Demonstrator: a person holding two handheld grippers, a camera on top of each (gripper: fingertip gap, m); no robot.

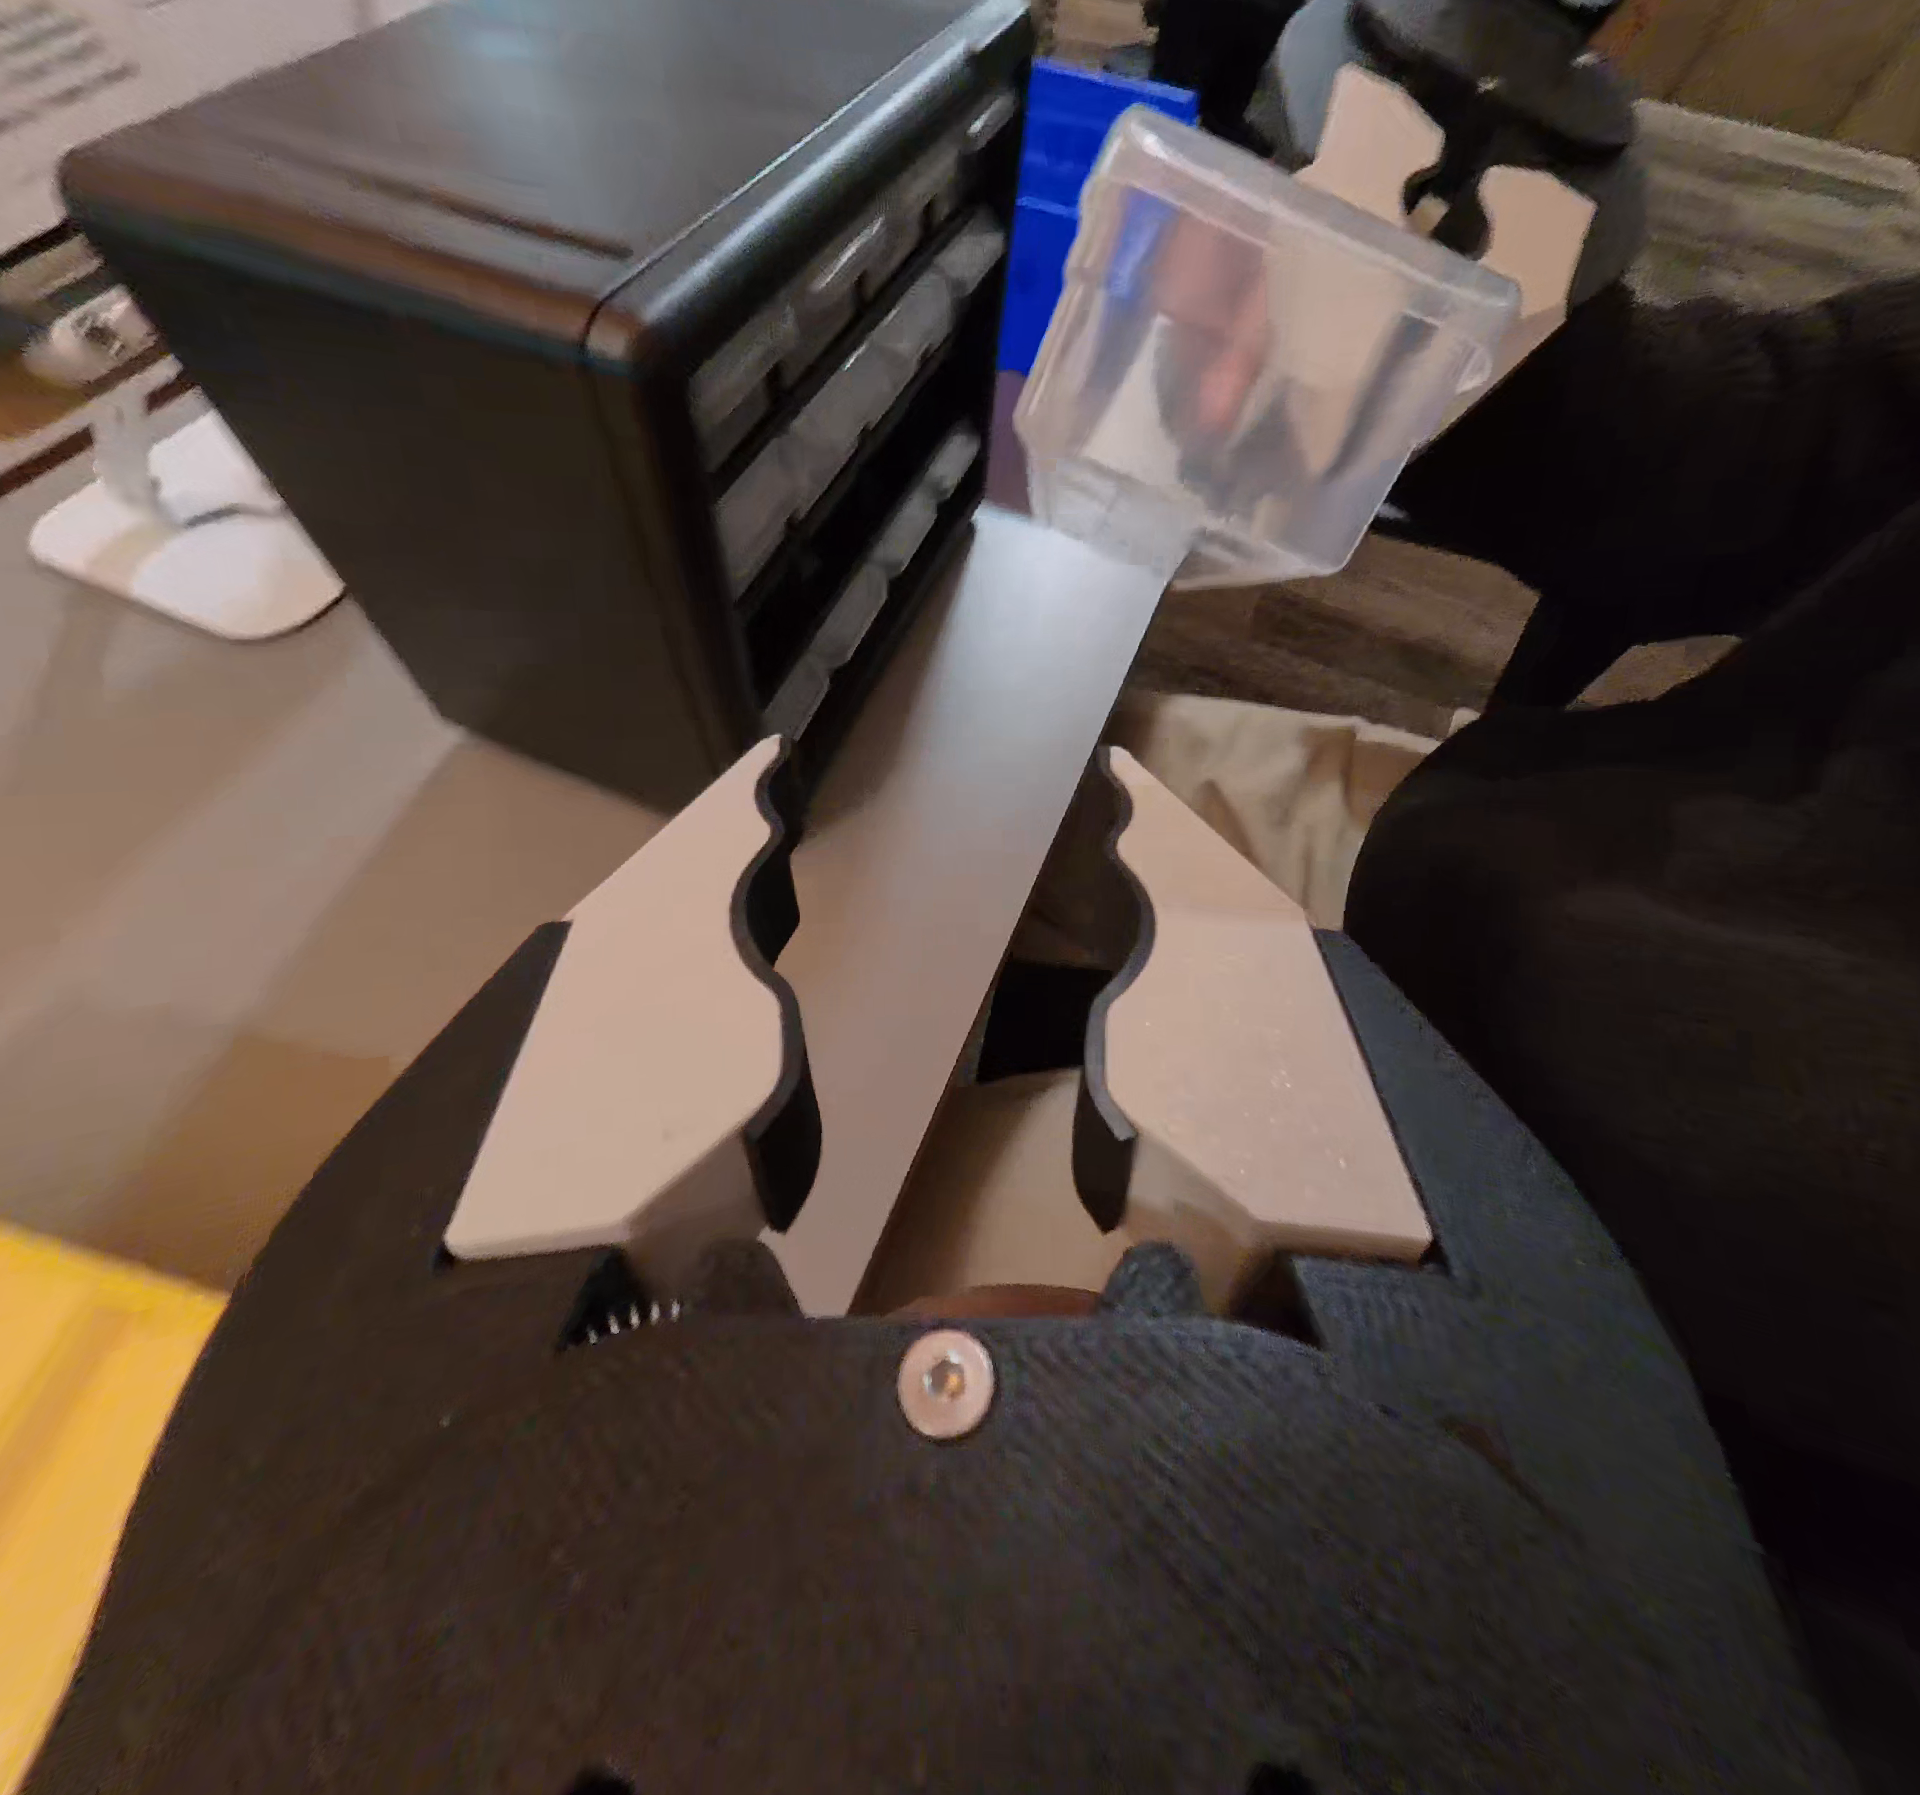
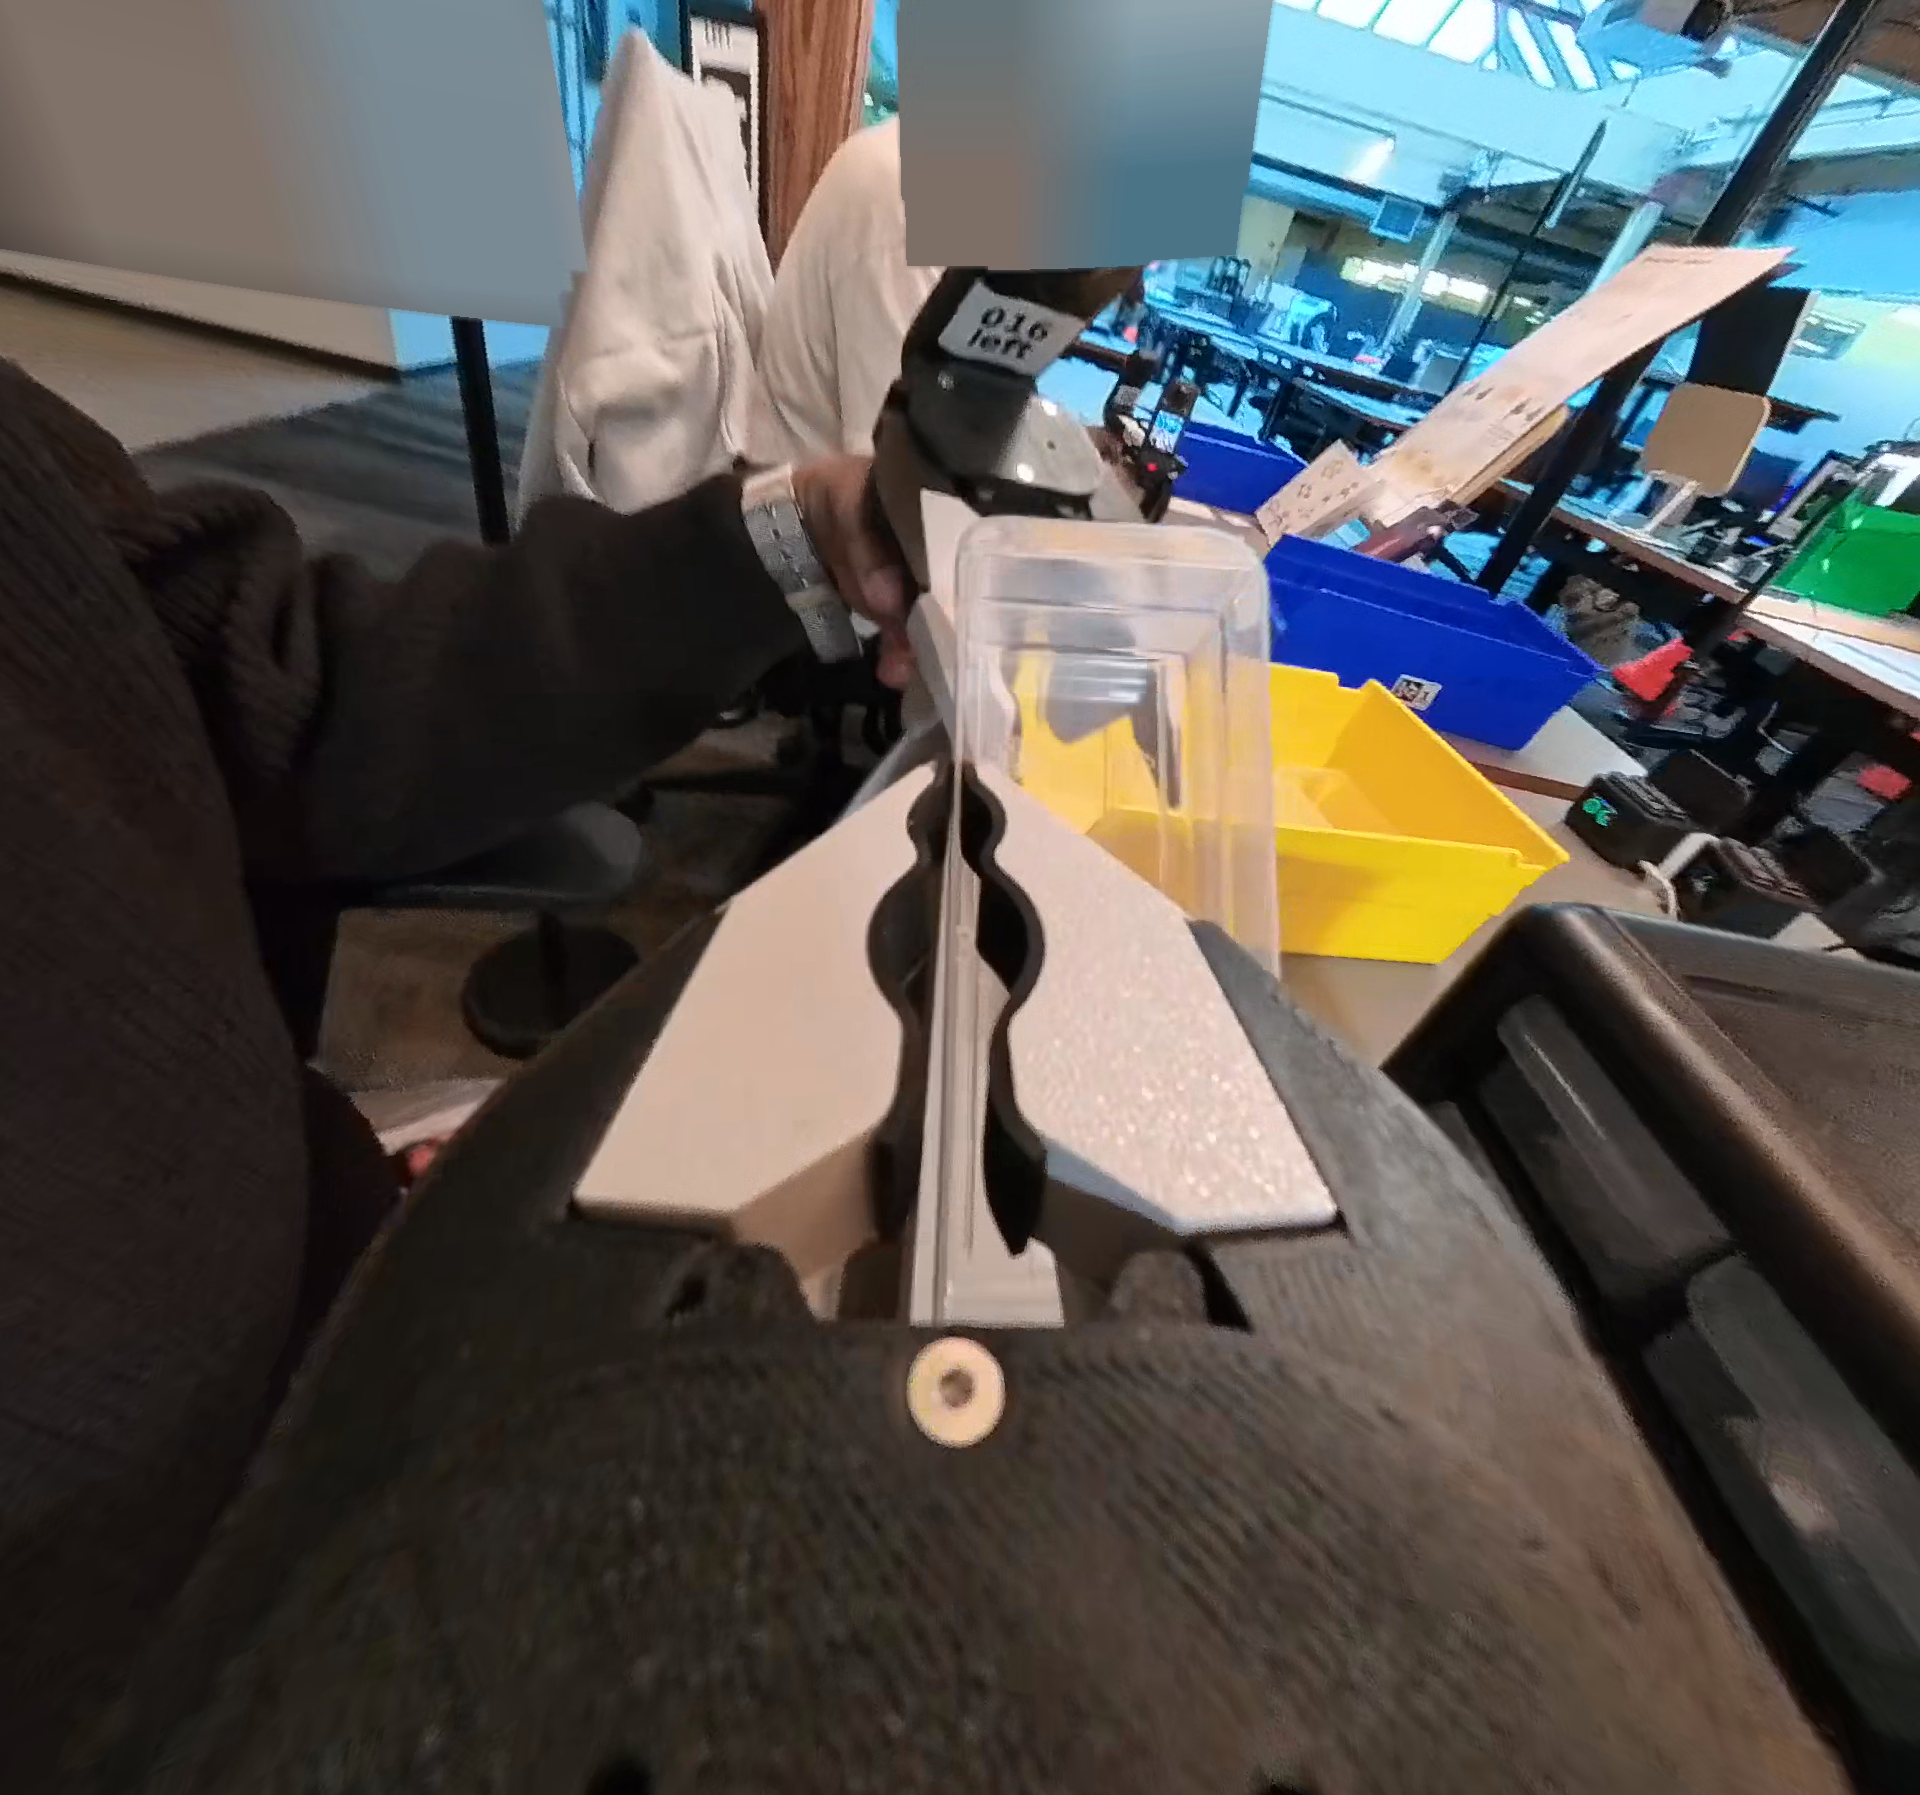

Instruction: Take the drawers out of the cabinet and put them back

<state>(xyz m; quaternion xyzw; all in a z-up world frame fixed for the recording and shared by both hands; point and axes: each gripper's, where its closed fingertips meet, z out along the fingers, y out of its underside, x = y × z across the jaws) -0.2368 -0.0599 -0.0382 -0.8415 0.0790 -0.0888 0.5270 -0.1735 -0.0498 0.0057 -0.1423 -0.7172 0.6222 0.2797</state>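
- Drawer (image 2: pixel 1117 706), clear plastic and empty, is out of the black cabinet (image 1: pixel 499 311) and in the air; we hold it in the right gripper (image 2: pixel 961 800), whose jaws are pinched tight on its thin side wall.
- Left gripper (image 1: pixel 940 789) sits parted with nothing between its fingers; through the gap we see only the pale table (image 1: pixel 208 914) and its edge.
- In the left wrist view the drawer hangs to the right of the cabinet front, apart from it, tilted, beyond the table edge.
- We judge the task to be midway: one drawer is removed, while most others look seated in their rows. One lower slot looks dark, but we cannot tell if it is vacant.
- Table edge runs just in front of the cabinet face, leaving little surface there for setting a drawer down.
- Yellow bin (image 2: pixel 1382 810) and blue bin (image 2: pixel 1423 633) crowd the far side; open air lies to the right, over the floor.
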